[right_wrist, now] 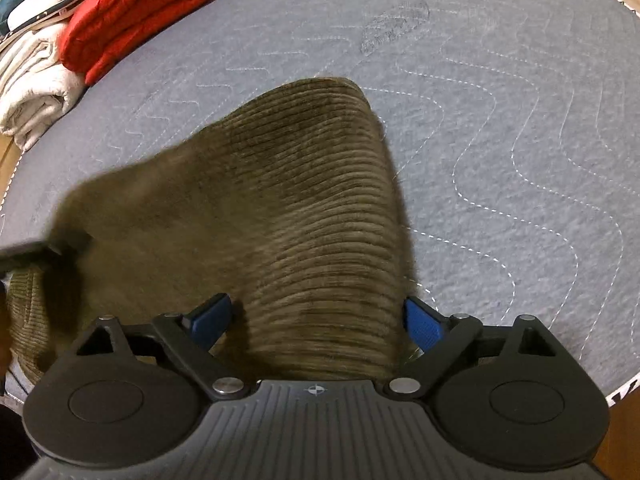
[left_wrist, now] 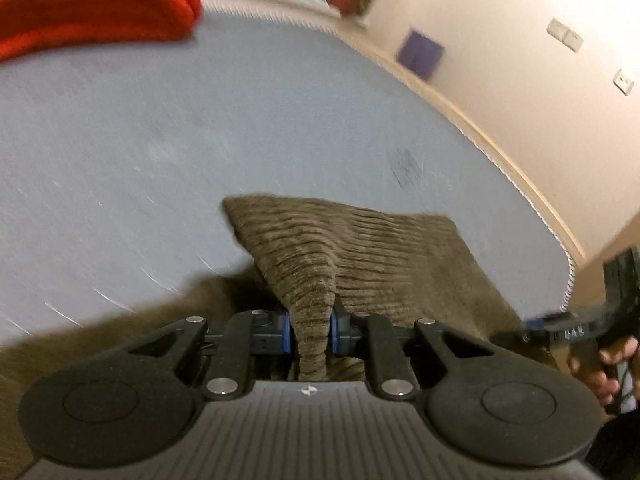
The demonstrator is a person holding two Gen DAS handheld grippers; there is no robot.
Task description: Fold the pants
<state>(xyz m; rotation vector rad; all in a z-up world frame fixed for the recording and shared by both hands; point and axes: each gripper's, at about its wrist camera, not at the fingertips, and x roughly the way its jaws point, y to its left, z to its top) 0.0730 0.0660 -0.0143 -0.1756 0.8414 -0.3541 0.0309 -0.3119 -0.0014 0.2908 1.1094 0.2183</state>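
Left wrist view: left gripper [left_wrist: 312,330] is clenched on a bunched ridge of the brown corduroy pants [left_wrist: 360,252], cloth pinched tight between the blue pads [left_wrist: 285,330]. Fabric rises from the lower centre of the frame toward mid-frame over the grey quilted surface [left_wrist: 200,120]. The right gripper is visible at the right edge, gripped by a hand [left_wrist: 608,368].

Right wrist view: right gripper [right_wrist: 316,320] has its fingers spread wide, with a broad band of pants [right_wrist: 304,208] lying between them. The blue pads [right_wrist: 422,322] sit at the fabric's edges, and whether they bear on the cloth I cannot tell.

Judgement on progress: an end of the garment appears lifted off the mat, mid-fold. The carry-over, the laying flat and any further folds look still to do. Motion blur in the left view suggests movement.

Surface: grey mat with wavy white stitching and a dark smudge [right_wrist: 394,26] in the upper centre. Folded red item [right_wrist: 136,8] and cream cloth [right_wrist: 32,84] stacked at upper left. Cream wall [left_wrist: 520,40] with switch plates [left_wrist: 566,36] at upper right of left view.
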